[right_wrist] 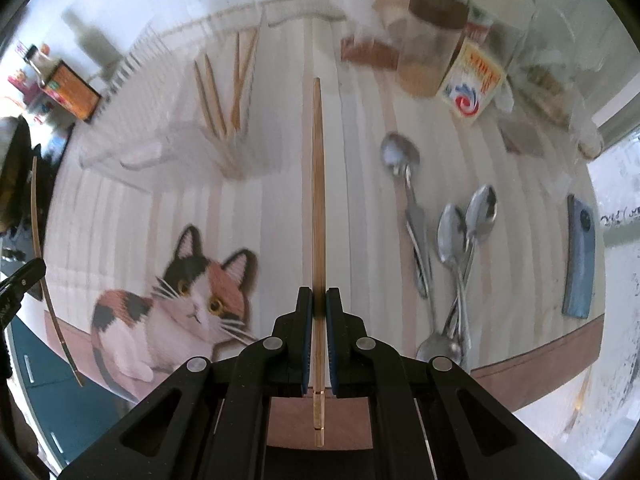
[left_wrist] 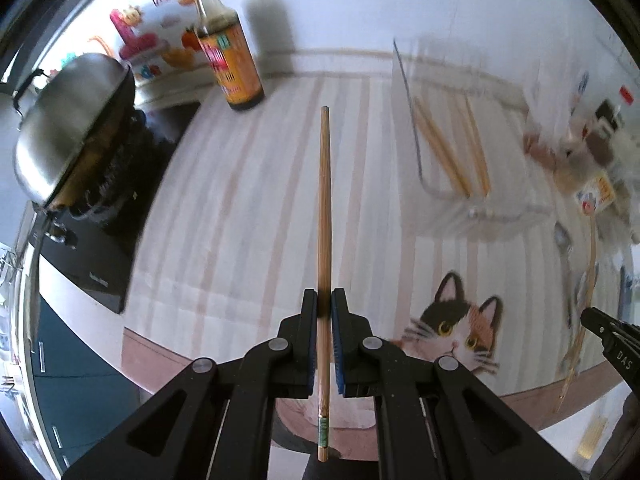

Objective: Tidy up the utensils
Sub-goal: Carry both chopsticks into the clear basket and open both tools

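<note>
The left gripper is clamped on a long bamboo chopstick with a green band, which points toward 12 o'clock above the striped cat-print worktop. The right gripper pinches a second plain bamboo chopstick the same way. At 11 o'clock in the right wrist view, a clear plastic holder contains several more bamboo chopsticks. A cluster of steel spoons lies on the worktop at 3 o'clock. A brown sauce bottle stands at 11 o'clock in the left wrist view.
</note>
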A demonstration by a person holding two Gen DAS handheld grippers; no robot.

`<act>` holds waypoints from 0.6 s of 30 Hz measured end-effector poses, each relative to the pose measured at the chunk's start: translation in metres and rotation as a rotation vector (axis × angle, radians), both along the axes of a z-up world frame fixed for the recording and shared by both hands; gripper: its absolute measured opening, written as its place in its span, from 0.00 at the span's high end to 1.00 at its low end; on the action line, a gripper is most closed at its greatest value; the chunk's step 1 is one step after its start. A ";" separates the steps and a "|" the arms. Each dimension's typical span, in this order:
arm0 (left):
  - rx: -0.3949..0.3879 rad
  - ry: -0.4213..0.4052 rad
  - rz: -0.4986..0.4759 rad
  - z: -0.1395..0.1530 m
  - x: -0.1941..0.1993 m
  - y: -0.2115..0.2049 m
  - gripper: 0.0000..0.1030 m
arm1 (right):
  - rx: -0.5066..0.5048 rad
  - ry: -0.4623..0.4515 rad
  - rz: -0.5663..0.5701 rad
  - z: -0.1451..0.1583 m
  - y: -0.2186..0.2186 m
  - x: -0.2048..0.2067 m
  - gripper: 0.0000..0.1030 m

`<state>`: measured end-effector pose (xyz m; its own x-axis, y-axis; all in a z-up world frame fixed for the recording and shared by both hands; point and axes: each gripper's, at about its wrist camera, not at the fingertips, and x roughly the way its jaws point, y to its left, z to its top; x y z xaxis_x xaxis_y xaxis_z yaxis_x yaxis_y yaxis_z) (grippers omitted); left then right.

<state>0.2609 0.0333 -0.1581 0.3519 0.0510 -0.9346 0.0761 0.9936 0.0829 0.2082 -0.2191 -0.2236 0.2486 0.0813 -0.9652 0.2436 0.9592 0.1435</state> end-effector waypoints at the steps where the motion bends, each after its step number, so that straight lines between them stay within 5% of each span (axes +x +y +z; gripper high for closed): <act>1: -0.009 -0.012 0.000 0.005 0.003 0.001 0.96 | 0.003 -0.011 -0.002 0.005 0.001 0.003 0.93; 10: -0.118 -0.132 -0.055 0.078 0.028 -0.025 0.96 | 0.094 -0.135 0.010 0.070 -0.006 0.038 0.93; 18: -0.254 -0.072 -0.101 0.097 0.098 -0.058 0.96 | 0.209 -0.189 0.049 0.101 -0.003 0.109 0.93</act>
